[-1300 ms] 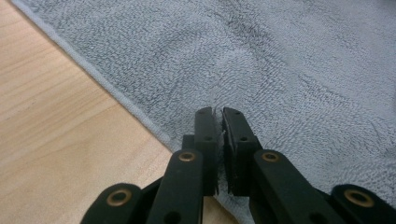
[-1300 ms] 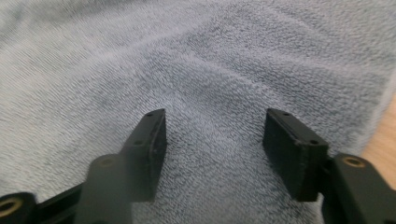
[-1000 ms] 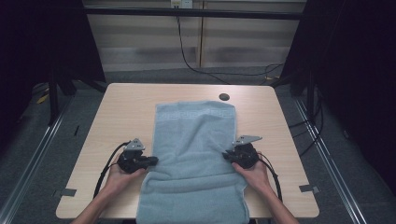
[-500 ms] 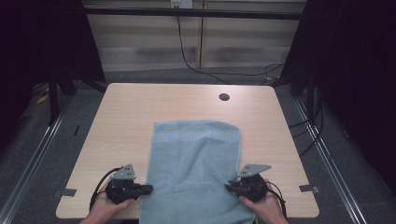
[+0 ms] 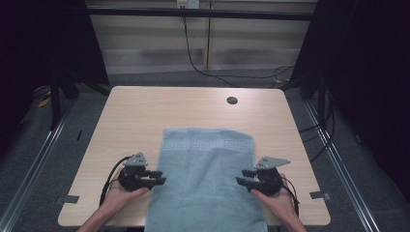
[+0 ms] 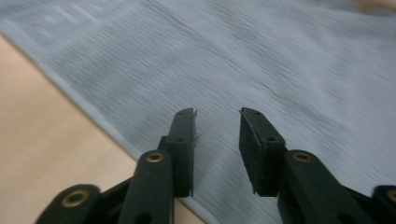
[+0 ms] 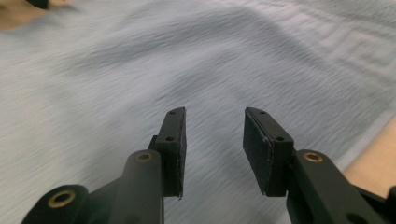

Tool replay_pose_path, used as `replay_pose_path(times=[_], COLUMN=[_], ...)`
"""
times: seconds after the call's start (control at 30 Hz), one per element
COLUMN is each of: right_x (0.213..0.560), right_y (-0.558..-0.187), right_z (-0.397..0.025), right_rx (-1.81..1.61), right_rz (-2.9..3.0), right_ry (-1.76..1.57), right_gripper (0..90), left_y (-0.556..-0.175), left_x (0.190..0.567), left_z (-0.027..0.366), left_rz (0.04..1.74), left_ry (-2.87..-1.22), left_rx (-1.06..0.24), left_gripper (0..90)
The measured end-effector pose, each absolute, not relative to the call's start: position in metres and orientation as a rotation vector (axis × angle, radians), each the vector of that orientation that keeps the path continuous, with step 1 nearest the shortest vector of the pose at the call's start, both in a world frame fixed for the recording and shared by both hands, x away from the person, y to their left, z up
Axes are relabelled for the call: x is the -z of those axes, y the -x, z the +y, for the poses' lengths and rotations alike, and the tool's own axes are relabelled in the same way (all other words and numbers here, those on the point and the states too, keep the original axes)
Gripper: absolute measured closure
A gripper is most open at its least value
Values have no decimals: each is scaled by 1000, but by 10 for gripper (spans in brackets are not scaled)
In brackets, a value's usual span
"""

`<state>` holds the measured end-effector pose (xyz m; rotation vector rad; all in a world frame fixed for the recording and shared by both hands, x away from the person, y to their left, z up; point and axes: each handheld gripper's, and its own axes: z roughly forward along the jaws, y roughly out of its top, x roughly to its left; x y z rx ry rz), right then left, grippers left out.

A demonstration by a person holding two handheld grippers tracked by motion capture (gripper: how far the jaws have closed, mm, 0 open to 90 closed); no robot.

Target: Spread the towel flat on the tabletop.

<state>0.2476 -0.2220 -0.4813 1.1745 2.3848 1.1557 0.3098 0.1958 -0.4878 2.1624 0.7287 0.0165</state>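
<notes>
A light blue towel (image 5: pixel 208 174) with a key-pattern band lies flat on the wooden table (image 5: pixel 145 111), and its near end hangs over the front edge. My left gripper (image 5: pixel 159 177) is at the towel's left edge, open, with its jaws over the cloth and nothing between them. My right gripper (image 5: pixel 242 177) is at the right edge, also open and empty. In the left gripper view the left gripper (image 6: pixel 217 114) points across the towel (image 6: pixel 280 60), with bare table (image 6: pixel 37 116) to the left. In the right gripper view the right gripper (image 7: pixel 214 112) hovers over rumpled towel (image 7: pixel 140 60).
A dark round cable hole (image 5: pixel 232 100) sits at the table's far right. Bare tabletop lies beyond and to both sides of the towel. Cables trail from both grippers along the front edge. Dark floor and metal rails surround the table.
The towel has slid toward the table's front edge, with more of it hanging over. Both grippers drew back with it, then came slightly forward, and now stand open.
</notes>
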Motion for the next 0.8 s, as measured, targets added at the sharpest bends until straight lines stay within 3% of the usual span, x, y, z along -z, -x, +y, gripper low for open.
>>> replay_pose_path(times=[0.2,0.37,0.43,0.53,0.6,0.7,0.77,0.8], right_x=[498,501,500,500,500,498,497,494], right_y=[-289,-277,-270,-262,-256,-241,-238,-237], right_z=[-210,-203,-202,-203,-204,-205,-206,-209], right_rx=[-1048,-1020,-1026,-1053,-1056,-1076,-1084,-1123], right_rz=[2411,2430,2440,2457,2469,2504,2518,2508], right_ry=[-1188,-1115,-1101,-1100,-1091,-1098,-1094,-1087], right_gripper=[572,822,839,843,841,813,789,726], left_y=[-341,-353,-349,-338,-332,-318,-309,-305], left_x=[488,499,501,503,502,501,500,500], left_z=[185,180,177,172,173,179,183,185], left_rz=[786,831,794,730,701,661,648,647], left_ry=[-2104,-2098,-2142,-2192,-2212,-2230,-2238,-2238], left_rx=[-100,-120,-155,-162,-159,-144,-112,-112], left_gripper=[589,483,482,525,672,810,820,818])
